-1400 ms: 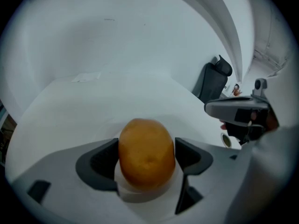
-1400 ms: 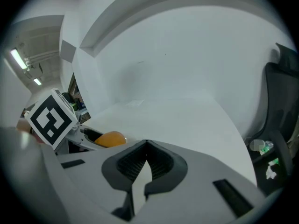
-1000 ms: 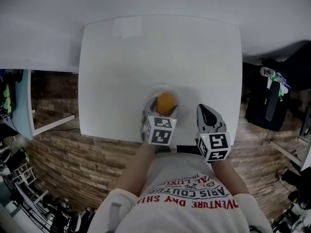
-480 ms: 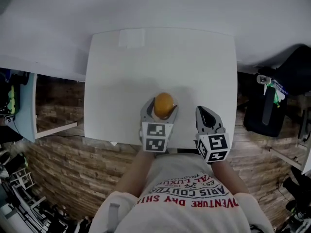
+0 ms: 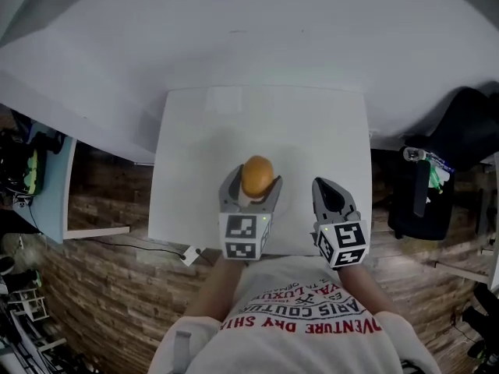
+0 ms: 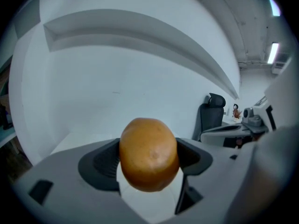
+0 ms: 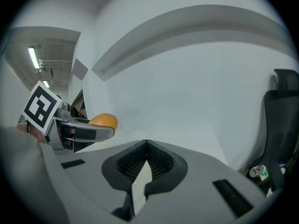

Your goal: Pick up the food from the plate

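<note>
An orange-brown rounded piece of food (image 5: 257, 175) is clamped between the jaws of my left gripper (image 5: 253, 179), which holds it up in the air above the white table (image 5: 265, 123). In the left gripper view the food (image 6: 149, 154) fills the gap between the dark pads, and a pale round plate (image 6: 149, 208) shows below it. My right gripper (image 5: 327, 187) hovers beside it at the table's near right edge, shut and empty (image 7: 146, 143). In the right gripper view the food (image 7: 103, 121) sticks out of the left gripper at the left.
A black bag or chair (image 5: 421, 193) stands on the brick-pattern floor right of the table. A light blue desk edge (image 5: 48, 178) is at the left. A white plug and cable (image 5: 187, 254) lie under the table's near left corner. White walls rise behind.
My left gripper has risen with the food shut in it, away from the plate. The table looks smaller and farther below. My right gripper has kept its place, shut.
</note>
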Demonstrator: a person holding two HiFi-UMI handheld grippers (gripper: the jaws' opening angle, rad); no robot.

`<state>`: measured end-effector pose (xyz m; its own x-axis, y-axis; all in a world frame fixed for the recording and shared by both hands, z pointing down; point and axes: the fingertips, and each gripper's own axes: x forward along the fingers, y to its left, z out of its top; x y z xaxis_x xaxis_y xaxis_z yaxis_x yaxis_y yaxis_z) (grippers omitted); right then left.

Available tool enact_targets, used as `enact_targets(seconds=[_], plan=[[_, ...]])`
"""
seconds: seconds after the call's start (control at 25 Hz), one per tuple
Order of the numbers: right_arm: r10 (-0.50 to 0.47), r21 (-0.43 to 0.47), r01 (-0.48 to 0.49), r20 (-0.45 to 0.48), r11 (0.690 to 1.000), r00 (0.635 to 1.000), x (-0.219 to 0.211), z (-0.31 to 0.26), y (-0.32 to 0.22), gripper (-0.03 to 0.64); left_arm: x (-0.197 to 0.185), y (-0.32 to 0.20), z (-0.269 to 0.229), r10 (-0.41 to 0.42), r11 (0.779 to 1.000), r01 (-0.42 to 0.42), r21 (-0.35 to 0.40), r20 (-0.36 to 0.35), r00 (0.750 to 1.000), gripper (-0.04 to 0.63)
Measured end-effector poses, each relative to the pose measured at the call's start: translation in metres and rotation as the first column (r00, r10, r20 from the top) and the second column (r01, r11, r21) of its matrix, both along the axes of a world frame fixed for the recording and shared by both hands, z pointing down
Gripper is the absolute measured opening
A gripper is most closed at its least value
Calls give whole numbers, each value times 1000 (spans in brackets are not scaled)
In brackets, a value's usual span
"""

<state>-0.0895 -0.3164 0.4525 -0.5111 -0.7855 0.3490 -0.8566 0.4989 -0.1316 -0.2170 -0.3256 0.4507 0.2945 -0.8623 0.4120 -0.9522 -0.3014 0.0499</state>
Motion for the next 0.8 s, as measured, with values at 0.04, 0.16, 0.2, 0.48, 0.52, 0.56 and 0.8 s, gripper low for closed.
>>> enact_targets(seconds=[0.04, 0.16, 0.2, 0.48, 0.52, 0.56, 0.8], plan=[[-2, 16, 2, 2, 1000, 1000, -2, -7, 0, 11, -2, 0, -9, -3, 1000, 2, 22, 1, 1000, 362], [-11, 67, 11, 2, 998, 1000, -7, -26, 2, 11, -9, 3, -34, -2, 997, 1, 81, 10, 1000, 362], [-13, 84, 12, 2, 996, 1000, -9, -33, 2, 11, -12, 4, -43, -1, 994, -1, 106, 19, 1000, 362], [-29, 178, 23, 28, 984, 999, -21, -66, 6, 11, -22, 14, -83, 2, 979, -8, 205, 33, 999, 362], [-34, 185, 28, 28, 982, 999, -23, -69, 7, 11, -22, 14, -84, 3, 978, -10, 208, 33, 999, 362], [-39, 192, 33, 26, 981, 999, -25, -71, 8, 11, -23, 15, -86, 4, 977, -11, 213, 33, 999, 362], [-48, 205, 40, 33, 978, 998, -27, -75, 12, 11, -19, 17, -91, 21, 973, -25, 231, 21, 1000, 362]])
